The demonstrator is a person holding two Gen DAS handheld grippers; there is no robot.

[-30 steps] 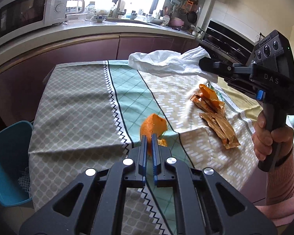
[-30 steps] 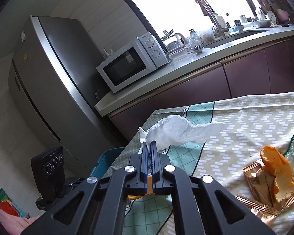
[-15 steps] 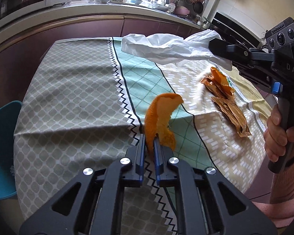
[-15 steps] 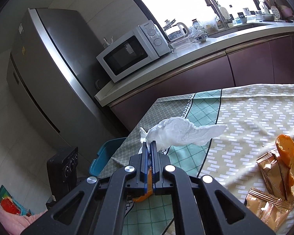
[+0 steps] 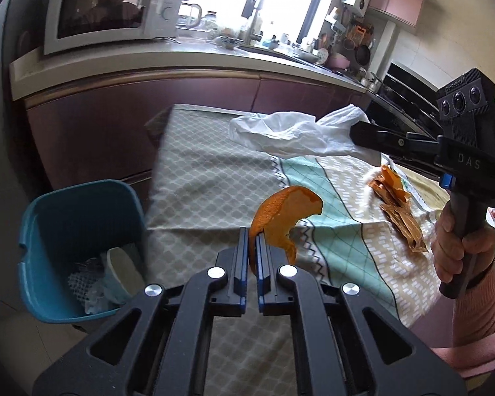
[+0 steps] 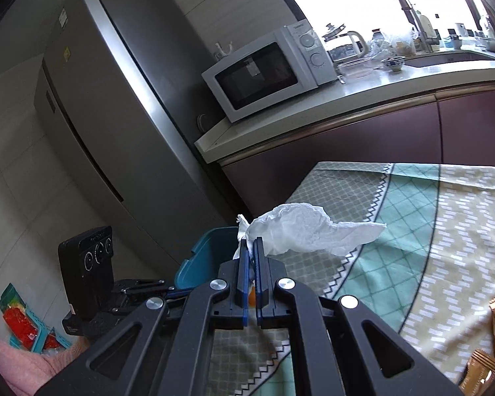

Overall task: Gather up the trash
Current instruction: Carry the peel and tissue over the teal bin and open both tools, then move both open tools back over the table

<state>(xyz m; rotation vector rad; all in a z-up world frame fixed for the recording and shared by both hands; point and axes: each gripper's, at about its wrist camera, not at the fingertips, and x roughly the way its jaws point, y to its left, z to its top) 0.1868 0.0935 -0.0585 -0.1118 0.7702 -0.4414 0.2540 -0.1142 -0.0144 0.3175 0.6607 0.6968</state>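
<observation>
Trash is split between both grippers and the table. Off to the left of the left gripper (image 5: 252, 241), below the table edge, stands a blue bin (image 5: 79, 198) with a cup and some netting already inside; nothing lies between the fingers and its open mouth. Ahead and to the right of those fingers, brown wrappers (image 5: 399, 211) lie on the cloth (image 5: 208, 178), with another bit of orange peel on top of them. The right gripper (image 5: 358, 132) reaches in from the right, a hand (image 5: 458, 247) around its handle.

The left fingers are clamped on an orange peel (image 5: 283, 217): its lower edge is pinched between the pads, and the rest curls up and to the right above the tips, clear of the cloth. In the right wrist view, the right gripper's fingers are pressed together on one corner of a white tissue (image 6: 310, 227), which trails out to the right of the tips, hanging over the table's near corner. The bin's rim shows just left of those fingers, with the left gripper's camera block further left and lower.

The table wears a patterned cloth in grey, mint and tan bands. Behind it runs a plum-fronted counter (image 5: 181, 99) with a white microwave (image 5: 112, 6), a kettle and a sink under a bright window; a steel fridge (image 6: 99, 115) stands at the counter's end.
</observation>
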